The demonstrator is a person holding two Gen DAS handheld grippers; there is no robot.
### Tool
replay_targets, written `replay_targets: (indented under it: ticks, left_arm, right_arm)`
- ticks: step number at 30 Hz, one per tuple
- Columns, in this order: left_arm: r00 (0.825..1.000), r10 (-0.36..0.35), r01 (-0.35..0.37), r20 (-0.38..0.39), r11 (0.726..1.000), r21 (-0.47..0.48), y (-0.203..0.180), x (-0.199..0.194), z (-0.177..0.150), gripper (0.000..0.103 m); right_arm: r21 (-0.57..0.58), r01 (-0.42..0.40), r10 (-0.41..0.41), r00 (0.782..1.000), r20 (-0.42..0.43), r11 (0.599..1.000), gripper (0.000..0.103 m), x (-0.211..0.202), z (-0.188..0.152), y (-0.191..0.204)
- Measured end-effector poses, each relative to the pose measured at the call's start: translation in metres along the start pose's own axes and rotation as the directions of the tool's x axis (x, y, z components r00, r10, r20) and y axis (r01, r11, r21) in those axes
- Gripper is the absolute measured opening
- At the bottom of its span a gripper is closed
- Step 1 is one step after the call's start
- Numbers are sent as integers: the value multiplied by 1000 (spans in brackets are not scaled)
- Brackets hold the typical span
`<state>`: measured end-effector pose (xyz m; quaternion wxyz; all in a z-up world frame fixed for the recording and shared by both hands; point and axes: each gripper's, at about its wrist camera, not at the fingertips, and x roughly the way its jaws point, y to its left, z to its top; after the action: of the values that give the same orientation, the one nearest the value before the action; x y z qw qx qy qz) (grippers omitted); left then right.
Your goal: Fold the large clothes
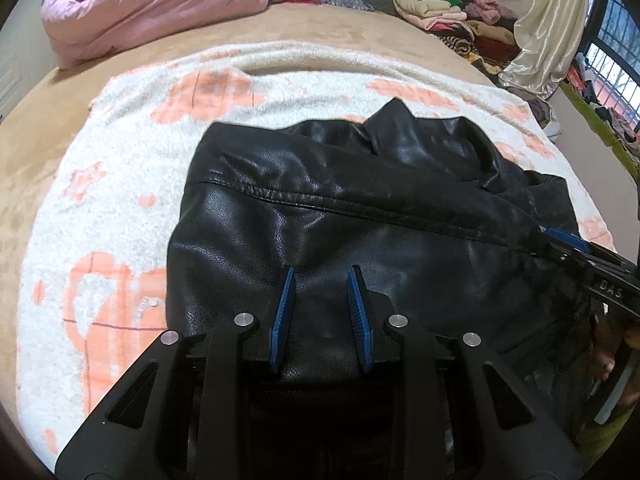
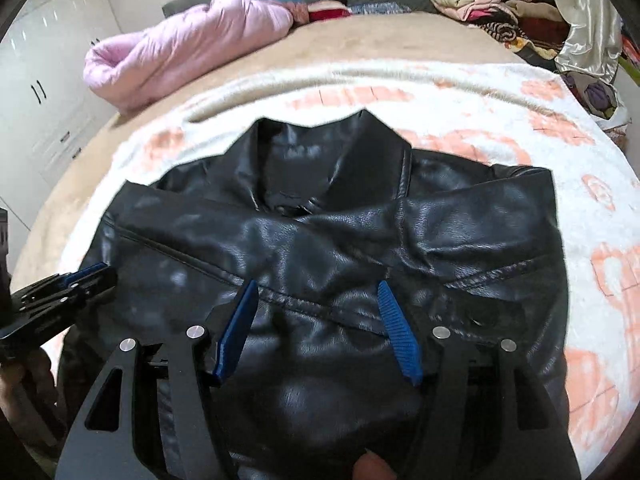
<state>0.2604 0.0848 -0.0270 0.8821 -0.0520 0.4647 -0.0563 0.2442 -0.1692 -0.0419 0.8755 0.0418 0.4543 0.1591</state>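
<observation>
Across the whole width runs a bed (image 1: 320,40) with a tan cover, and over its near part lies a white blanket (image 1: 120,208) patterned in orange. At the far left corner sits a rolled pink quilt (image 1: 152,4); at the far right, a heap of folded clothes (image 1: 440,8) beside a pale satin curtain (image 1: 548,32). White cabinets (image 2: 48,92) stand to the left in the right wrist view. On the blanket, middle and near, lies a black leather jacket (image 2: 320,232), collar away from the cameras, sleeves folded across the front. Left tool (image 1: 321,272) hangs over the jacket's left part with its blue pads a narrow gap apart, nothing pinched between them. Right tool (image 2: 319,286) hangs over the jacket's middle, its pads spread wide, gripping nothing; leather shows in the gap. Each tool appears at the edge of the other's view.
</observation>
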Motion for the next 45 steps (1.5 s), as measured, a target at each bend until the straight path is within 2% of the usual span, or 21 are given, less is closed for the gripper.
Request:
replay_targets:
  ticks: [1,3,7,11,16,19,21,23,29,36,39,41,42,43,44,45]
  left_arm:
    - [1000,-4,4,5,1000,0,0,-2,0,32]
    - [1000,-2,2,15,1000,5,-2,-6,0,33]
    - [1000,-11,11,25,1000,9,-5,-12,0,35]
    - [999,-16,15,47,1000,15,-8,-24,0,53]
    - [997,-5,3,80,1000,28,-12,-38,-2,69]
    - [995,7,-11,95,999,36,-14,-43,-2,83]
    - [995,13,-17,102,999,39,-16,-46,-3,86]
    - [995,22,-26,102,999,43,-17,-46,-5,93]
    - [995,20,-25,95,999,47,-17,-50,-10,93]
    - [996,-13,8,84,998,60,-24,-51,-19,91]
    - [997,-56,53,60,997,52,-29,-50,-29,82]
    - [997,-63,61,38,996,62,-34,-47,-35,65]
    - [998,-62,60,26,996,67,-36,-45,-39,60]
    - [998,-66,65,13,996,69,-37,-43,-42,53]
    - [997,-78,79,-15,994,70,-39,-38,-46,50]
    - [996,-84,87,-35,994,72,-40,-35,-50,50]
  right_arm:
    - [3,-3,3,1000,9,1000,61,-5,-1,0]
    - [4,3,-3,999,33,1000,62,-16,-1,0]
    - [8,-2,1,997,73,1000,71,-31,-4,0]
    - [38,-23,19,995,103,999,80,-46,-7,-4]
    - [43,-42,36,991,127,998,86,-61,-11,-3]
    - [45,-39,32,989,142,998,87,-71,-16,-1]
    - [45,-42,35,988,153,998,87,-77,-18,0]
    - [44,-42,34,986,162,998,90,-82,-20,2]
    - [29,-32,26,982,189,999,90,-95,-26,5]
    - [31,3,-8,984,177,1000,90,-99,-36,1]
    - [29,12,-17,985,172,999,90,-99,-40,0]
    - [22,22,-25,985,168,1000,90,-99,-42,0]
    - [19,24,-26,986,166,1000,89,-99,-43,1]
    - [14,27,-29,986,163,1000,83,-98,-45,1]
    - [5,28,-28,987,158,1000,74,-98,-46,2]
    - [-2,28,-27,988,153,1000,69,-97,-47,3]
